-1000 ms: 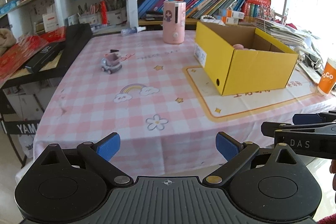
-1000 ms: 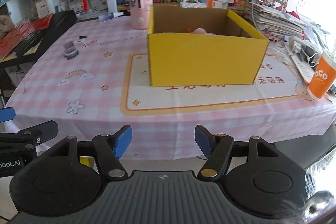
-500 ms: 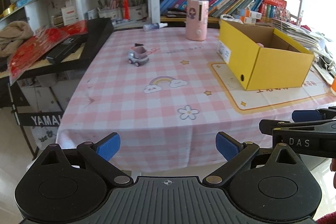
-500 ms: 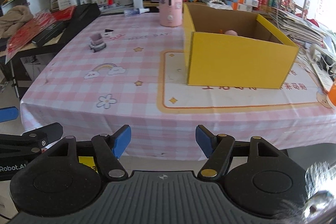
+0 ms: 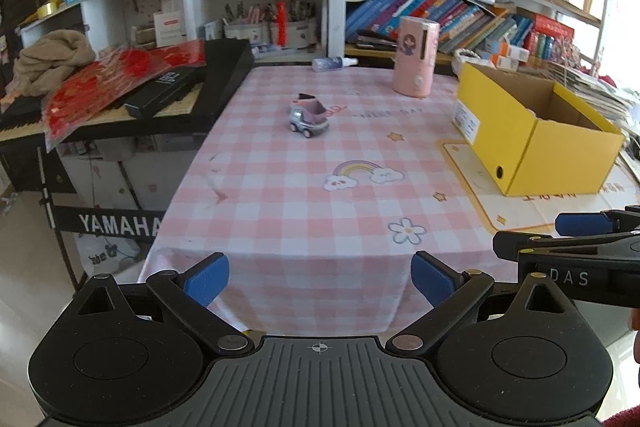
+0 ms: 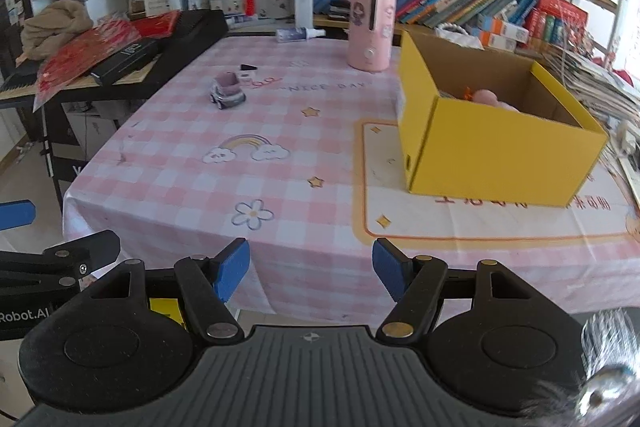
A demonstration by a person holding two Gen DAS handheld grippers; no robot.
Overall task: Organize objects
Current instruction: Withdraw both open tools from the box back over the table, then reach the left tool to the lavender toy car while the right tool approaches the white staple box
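Left wrist view: the left tool is held off the near edge of the pink-checked surface, its blue pads spread wide with nothing between them. The toy truck is seen well ahead and slightly left of centre, resting on its wheels, its long axis turned slightly across the line of approach. The right tool — likewise released and empty — is held beside it, farther from the toy. The yellow cardboard box, open-topped with a pink item inside, stands to the right, well apart from the truck. A pink cylindrical container and a small spray bottle stand beyond. The left tool is judged the nearer — no obstacle is seen along its path.
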